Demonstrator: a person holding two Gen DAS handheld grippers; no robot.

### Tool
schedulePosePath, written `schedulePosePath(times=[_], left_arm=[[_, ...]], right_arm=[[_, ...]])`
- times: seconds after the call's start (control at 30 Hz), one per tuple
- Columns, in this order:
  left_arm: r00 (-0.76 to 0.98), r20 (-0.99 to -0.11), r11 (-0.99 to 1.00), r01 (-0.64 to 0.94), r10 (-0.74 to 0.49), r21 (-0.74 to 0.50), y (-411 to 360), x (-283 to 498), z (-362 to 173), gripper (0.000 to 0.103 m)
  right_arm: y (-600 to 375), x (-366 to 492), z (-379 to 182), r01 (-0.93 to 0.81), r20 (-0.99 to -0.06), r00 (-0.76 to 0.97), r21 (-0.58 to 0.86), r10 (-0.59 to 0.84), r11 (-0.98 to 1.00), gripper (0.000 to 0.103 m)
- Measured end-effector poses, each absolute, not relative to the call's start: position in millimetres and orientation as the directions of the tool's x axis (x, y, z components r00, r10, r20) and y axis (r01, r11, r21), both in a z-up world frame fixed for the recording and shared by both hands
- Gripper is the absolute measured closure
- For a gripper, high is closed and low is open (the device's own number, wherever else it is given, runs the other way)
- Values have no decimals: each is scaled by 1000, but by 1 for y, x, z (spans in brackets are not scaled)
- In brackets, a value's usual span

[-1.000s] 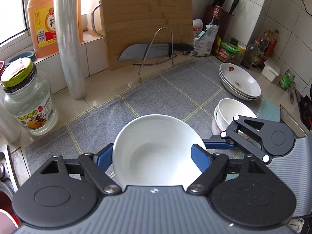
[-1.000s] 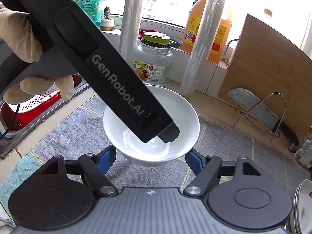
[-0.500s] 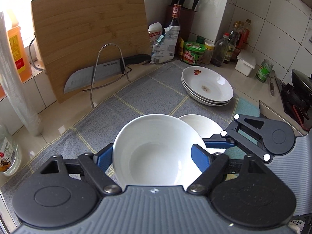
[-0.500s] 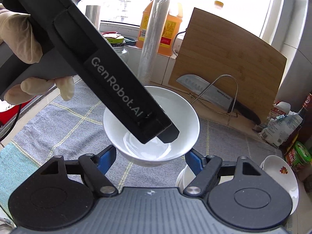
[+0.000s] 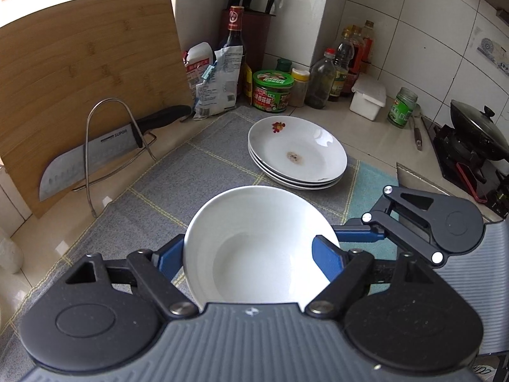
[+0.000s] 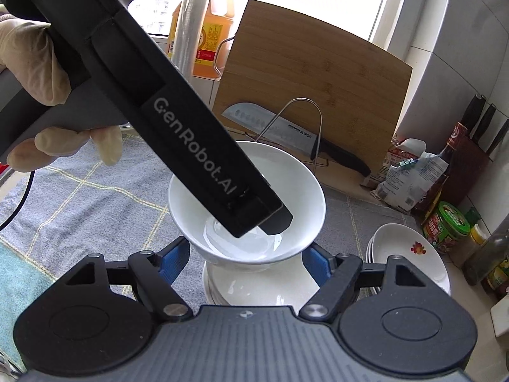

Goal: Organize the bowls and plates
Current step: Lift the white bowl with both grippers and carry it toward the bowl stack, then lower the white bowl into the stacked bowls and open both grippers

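The left gripper (image 5: pixel 257 254) pinches a deep white china bowl (image 5: pixel 259 248) with its blue pads on both sides of the rim. The bowl hangs in the air, right over a stack of white bowls (image 6: pixel 254 283) on the grey checked cloth (image 5: pixel 203 165). The right gripper (image 6: pixel 246 259) is spread wide, and its blue pads (image 6: pixel 173 258) do not touch anything. A pile of white plates with a red flower (image 5: pixel 296 152) already sits nearby. I think the bowl still needs setting down on the stack.
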State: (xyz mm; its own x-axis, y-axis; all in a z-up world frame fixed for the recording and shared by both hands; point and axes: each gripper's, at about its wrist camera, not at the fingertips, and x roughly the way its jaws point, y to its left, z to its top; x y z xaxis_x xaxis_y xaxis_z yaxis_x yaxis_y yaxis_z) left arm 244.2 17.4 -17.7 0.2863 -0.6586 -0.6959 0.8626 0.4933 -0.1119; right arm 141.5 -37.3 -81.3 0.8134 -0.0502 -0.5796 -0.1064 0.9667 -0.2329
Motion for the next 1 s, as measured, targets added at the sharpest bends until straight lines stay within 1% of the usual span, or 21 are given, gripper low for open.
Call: schedulePosePath(times=[0.4, 1.0], left_arm=[[219, -721, 458, 876, -658, -151, -4, 243, -35, 20], [203, -739, 460, 873, -642, -160, -16, 248, -46, 20]], right_arm=[[-52, 138, -97, -72, -620, 781, -207, -74, 976, 22], [-63, 138, -102, -44, -627, 777, -128, -46, 991, 22]])
